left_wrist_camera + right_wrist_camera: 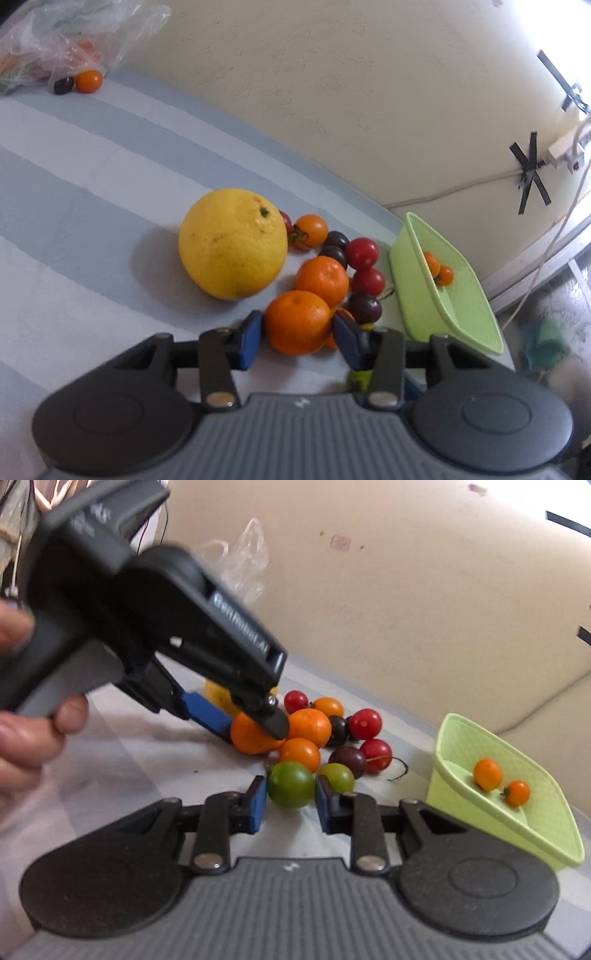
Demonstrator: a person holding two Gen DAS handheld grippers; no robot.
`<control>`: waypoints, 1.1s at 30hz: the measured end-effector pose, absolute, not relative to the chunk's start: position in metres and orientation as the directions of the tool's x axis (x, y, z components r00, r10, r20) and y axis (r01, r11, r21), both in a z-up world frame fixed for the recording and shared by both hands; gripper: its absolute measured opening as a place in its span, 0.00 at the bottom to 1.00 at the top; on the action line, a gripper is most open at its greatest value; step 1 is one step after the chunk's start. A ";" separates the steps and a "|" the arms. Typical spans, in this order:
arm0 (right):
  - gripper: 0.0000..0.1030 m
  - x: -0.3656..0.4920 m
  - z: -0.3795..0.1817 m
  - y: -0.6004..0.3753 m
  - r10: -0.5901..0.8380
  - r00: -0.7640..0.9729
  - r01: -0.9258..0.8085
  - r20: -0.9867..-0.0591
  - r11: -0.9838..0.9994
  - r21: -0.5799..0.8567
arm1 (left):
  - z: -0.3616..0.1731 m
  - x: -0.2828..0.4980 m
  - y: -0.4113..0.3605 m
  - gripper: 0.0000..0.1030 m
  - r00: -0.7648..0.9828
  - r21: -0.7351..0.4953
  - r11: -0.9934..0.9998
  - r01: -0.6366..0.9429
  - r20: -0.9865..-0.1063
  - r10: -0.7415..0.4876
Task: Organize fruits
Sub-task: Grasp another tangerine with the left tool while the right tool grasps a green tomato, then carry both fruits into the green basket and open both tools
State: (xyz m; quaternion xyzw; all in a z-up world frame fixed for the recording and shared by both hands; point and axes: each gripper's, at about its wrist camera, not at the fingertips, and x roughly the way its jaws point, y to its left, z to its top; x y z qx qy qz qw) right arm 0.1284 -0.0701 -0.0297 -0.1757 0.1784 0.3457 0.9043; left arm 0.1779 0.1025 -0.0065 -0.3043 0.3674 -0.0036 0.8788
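Left tongs closed down around the nearest mandarin in the fruit pile: both blue pads sit against its sides, fruit resting on the striped cloth that covers the desk. From the right wrist view the same left tongs come in from the upper left, a hand on the grip, pads on either side of that mandarin. Right tongs are narrow and clamped on a green tomato at the near edge of the pile; pads touch it left and right, and it sits on the cloth too. A second, paler green tomato lies just beside it to the right. Rest of the pile: a second mandarin touching the gripped one, a big yellow citrus to the left, red cherry tomatoes, dark purple ones, and a small orange tomato toward the wall. Light green basket stands right of the pile, near but apart, tilted toward the camera, with two small orange tomatoes inside. Far left corner: a crumpled plastic bag, one orange tomato and a dark one just in front of it.
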 end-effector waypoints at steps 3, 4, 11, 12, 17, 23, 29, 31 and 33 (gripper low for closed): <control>0.30 0.117 -0.027 -0.085 0.565 0.701 -0.679 -0.435 0.716 -0.163 | -0.006 0.167 0.094 0.40 0.723 -0.534 0.821 -0.200 -0.646 -0.244; 0.30 0.113 -0.026 -0.091 0.563 0.705 -0.672 -0.432 0.724 -0.154 | -0.006 0.162 0.091 0.40 0.717 -0.542 0.819 -0.189 -0.646 -0.262; 0.30 0.093 -0.035 -0.144 0.514 0.729 -0.582 -0.453 0.813 -0.015 | -0.005 0.126 0.036 0.40 0.665 -0.517 0.855 -0.021 -0.646 -0.375; 0.30 0.091 -0.037 -0.152 0.503 0.733 -0.563 -0.457 0.826 0.006 | -0.004 0.125 0.026 0.40 0.654 -0.517 0.856 0.012 -0.643 -0.399; 0.31 0.090 -0.048 -0.176 0.472 0.750 -0.507 -0.464 0.860 0.054 | 0.002 0.122 -0.026 0.41 0.663 -0.375 0.917 0.138 -0.653 -0.367; 0.31 0.091 -0.055 -0.174 0.473 0.746 -0.522 -0.469 0.853 0.029 | 0.005 0.114 -0.043 0.44 0.675 -0.279 0.946 0.165 -0.667 -0.315; 0.27 0.093 -0.053 -0.177 0.500 0.737 -0.539 -0.455 0.841 0.052 | 0.006 0.117 -0.040 0.41 0.670 -0.302 0.940 0.160 -0.666 -0.328; 0.24 0.095 -0.051 -0.181 0.509 0.742 -0.536 -0.436 0.841 0.070 | 0.007 0.127 -0.038 0.41 0.660 -0.333 0.929 0.162 -0.664 -0.352; 0.17 0.101 -0.045 -0.186 0.511 0.758 -0.522 -0.404 0.848 0.094 | 0.014 0.138 -0.034 0.41 0.659 -0.359 0.919 0.164 -0.653 -0.373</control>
